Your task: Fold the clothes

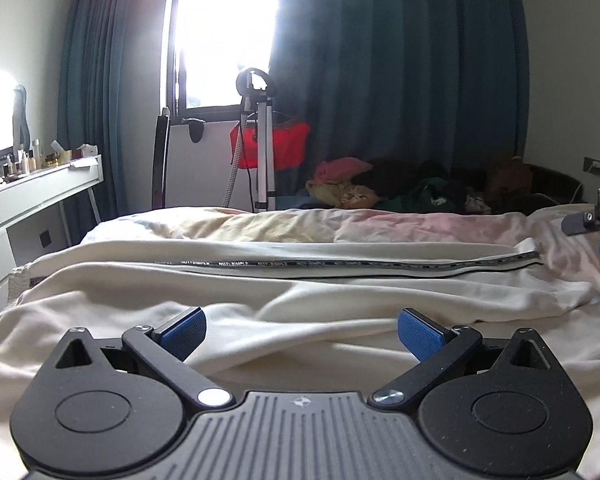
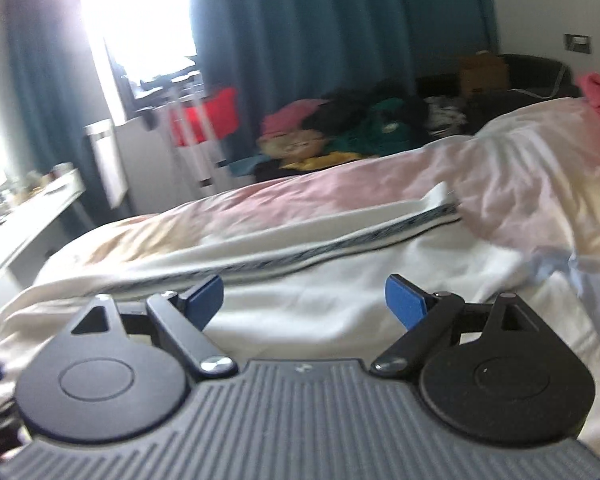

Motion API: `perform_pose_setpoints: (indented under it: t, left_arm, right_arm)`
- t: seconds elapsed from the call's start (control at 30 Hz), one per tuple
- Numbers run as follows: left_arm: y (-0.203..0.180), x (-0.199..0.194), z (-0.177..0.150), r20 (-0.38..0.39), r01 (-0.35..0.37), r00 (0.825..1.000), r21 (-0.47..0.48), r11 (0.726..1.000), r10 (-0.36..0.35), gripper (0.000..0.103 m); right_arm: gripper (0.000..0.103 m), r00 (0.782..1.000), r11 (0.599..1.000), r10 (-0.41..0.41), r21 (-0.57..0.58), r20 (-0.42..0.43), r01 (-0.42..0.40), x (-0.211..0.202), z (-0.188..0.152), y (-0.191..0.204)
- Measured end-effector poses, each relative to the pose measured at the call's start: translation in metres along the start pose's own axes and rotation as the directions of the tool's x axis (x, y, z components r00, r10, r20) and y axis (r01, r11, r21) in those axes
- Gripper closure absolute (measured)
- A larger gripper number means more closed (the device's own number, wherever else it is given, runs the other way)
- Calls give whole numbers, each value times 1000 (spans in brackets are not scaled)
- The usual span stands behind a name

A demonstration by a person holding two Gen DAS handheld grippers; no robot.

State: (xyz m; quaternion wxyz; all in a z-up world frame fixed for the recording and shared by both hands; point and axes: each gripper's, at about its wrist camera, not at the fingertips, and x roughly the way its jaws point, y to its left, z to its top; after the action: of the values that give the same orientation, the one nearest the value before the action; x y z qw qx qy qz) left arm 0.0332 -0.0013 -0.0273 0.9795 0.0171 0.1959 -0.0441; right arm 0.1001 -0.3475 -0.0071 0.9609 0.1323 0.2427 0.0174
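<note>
1. My left tongs [image 1: 302, 332] are wide open. Nothing is between the blue pads [image 1: 184, 334]. They hang low over the cloth, so a fold is close to reach.
2. My right tongs [image 2: 304, 300] are wide open too and hold nothing. That view is blurry, so I cannot tell small things there.
3. Right under both tongs lies a white garment [image 1: 300, 300]. It is spread long across the bed [image 1: 420, 220], with soft wrinkles near me.
4. A dark stripe [image 1: 340, 266] with letters runs along its far edge. A flap seems to lie over there, so it may be partly folded. It could also just be laid out. I cannot tell which.
5. The bed is a good flat place for folding, I think.
6. Past the bed is a pile [image 1: 380, 188] of more clothes in many colours. Maybe they wait for folding.
7. A red top [image 1: 288, 144] hangs on a stand by the window. A surface [image 1: 40, 184] with small bottles is on the left.
</note>
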Motion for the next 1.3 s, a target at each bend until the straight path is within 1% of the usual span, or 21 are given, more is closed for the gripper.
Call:
perform_pose_setpoints:
  t: [0.03,0.07,0.13,0.3,0.47,0.57,0.7,0.77,0.8,0.83,0.9,0.97,1.1,1.17,1.23,1.27,1.3]
  left_arm:
    - [0,-6,-1,-3,3,1000,-3,1000,-3,0]
    - [-2,-10,-2,-12,-13,1000,1,1000,13,0]
    - [-4,-17,-4,-30,-46,998,9,999,46,0]
    - [16,-23,-8,-92,-92,992,-69,993,85,0]
    - [37,-29,-12,-157,-142,980,-144,979,119,0]
    - [71,-33,-7,-227,-217,959,-208,954,169,1]
    - [116,-37,-2,-324,-320,919,-283,904,224,5]
    - [147,-49,2,-352,-365,904,-343,865,242,4]
    - [163,-56,1,-366,-394,894,-374,840,256,4]
    - [181,-63,-1,-385,-424,883,-411,807,268,3]
    - [215,-75,-5,-426,-479,860,-480,735,282,2]
    - [247,-86,-12,-470,-528,836,-542,654,285,2]
    - [286,-100,-22,-512,-595,800,-618,514,312,2]
    - [298,-106,-30,-513,-608,793,-654,450,328,2]
    - [301,-107,-39,-505,-599,801,-695,398,323,3]
    - [304,-109,-44,-492,-579,814,-723,376,307,3]
    - [306,-111,-48,-474,-552,832,-752,359,288,3]
  right_arm:
    - [14,1000,1000,16,-12,-11,-16,-8,-4,6]
    - [14,1000,999,24,-27,-12,-25,-17,-8,12]
    - [14,1000,1000,15,-26,-12,-15,-21,-11,10]
    - [14,1000,1000,-10,-20,-12,10,-30,-17,5]
    - [14,999,999,-35,-14,-13,34,-40,-24,-1]
    - [14,999,999,-50,-11,-13,49,-45,-27,-4]
    - [14,996,995,-89,53,-7,89,-47,-27,-19]
    - [14,994,990,-109,86,-5,109,-47,-27,-26]
    - [14,993,988,-118,102,-4,118,-47,-27,-30]
    - [14,992,985,-128,118,-3,128,-48,-27,-33]
    - [14,989,978,-148,150,-2,147,-48,-27,-41]
    - [14,986,969,-168,182,-2,165,-49,-26,-48]
    - [14,985,951,-170,259,-12,167,-51,-25,-64]
    - [14,983,940,-183,291,-15,179,-52,-25,-72]
    - [14,978,927,-206,315,-26,203,-51,-25,-79]
    - [14,977,920,-213,332,-28,210,-52,-26,-84]
    - [14,975,912,-220,350,-30,216,-53,-26,-88]
